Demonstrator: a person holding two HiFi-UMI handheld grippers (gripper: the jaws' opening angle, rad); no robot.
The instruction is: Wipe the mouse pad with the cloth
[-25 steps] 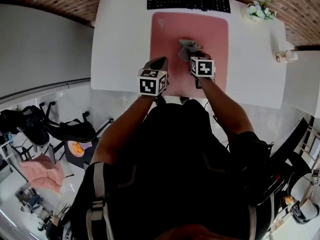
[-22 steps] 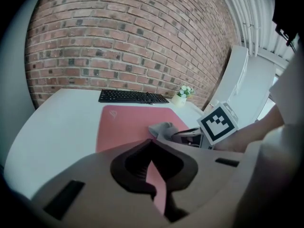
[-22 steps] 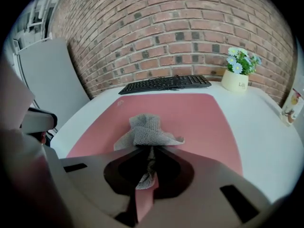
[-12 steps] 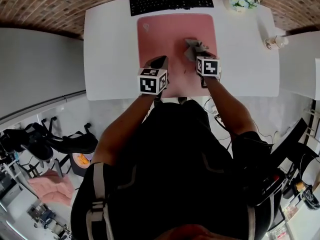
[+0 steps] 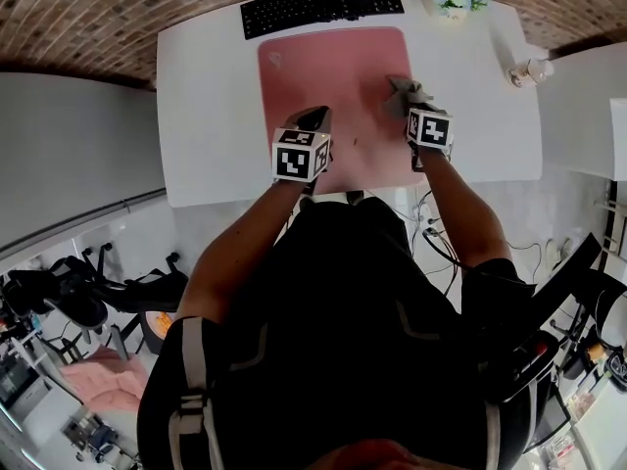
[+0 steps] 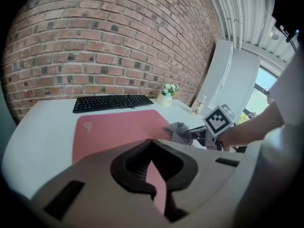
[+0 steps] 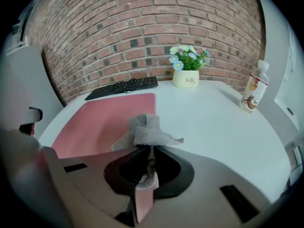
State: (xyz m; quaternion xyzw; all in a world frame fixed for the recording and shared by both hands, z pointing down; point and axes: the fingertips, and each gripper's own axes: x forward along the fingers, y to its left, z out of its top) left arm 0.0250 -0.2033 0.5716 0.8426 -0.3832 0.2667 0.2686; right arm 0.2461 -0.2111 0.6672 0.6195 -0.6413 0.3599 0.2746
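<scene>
Cloth: a grey, bunched cloth (image 7: pixel 146 131) is hanging pinched in the right gripper (image 7: pixel 144 164), fanning out just ahead of the jaw tips and resting on the surface below them.
Mouse pad: the pink mouse pad (image 7: pixel 102 122) is lying ahead and to the left of that gripper. The cloth is sitting on the pad's right border, with the bare white desk (image 7: pixel 213 122) beginning just to the gripper's right.
Right gripper: its jaws are clamping together on a fold of the cloth, which is running down between them.
Left gripper: the left gripper (image 6: pixel 152 167) is hovering over the pad's near edge. Its jaws are looking closed or all but closed (only a thin slit of pink is showing through), and they are carrying nothing.
Key relation: nearly the whole pad is stretching away to the left of the cloth-holding gripper, so the next stroke is probably having to run back leftward. The right hand is the nearer one, already on the work.
Change: against the earlier head views, the cloth has been travelling from the pad's middle out to its right edge, while the left gripper has been keeping its place at the near edge.
Beyond: a black keyboard (image 7: pixel 124 86) is lying past the pad's far edge, a flower pot (image 7: pixel 186 72) is standing straight ahead, and a bottle (image 7: pixel 252 88) is standing ahead to the right.
</scene>
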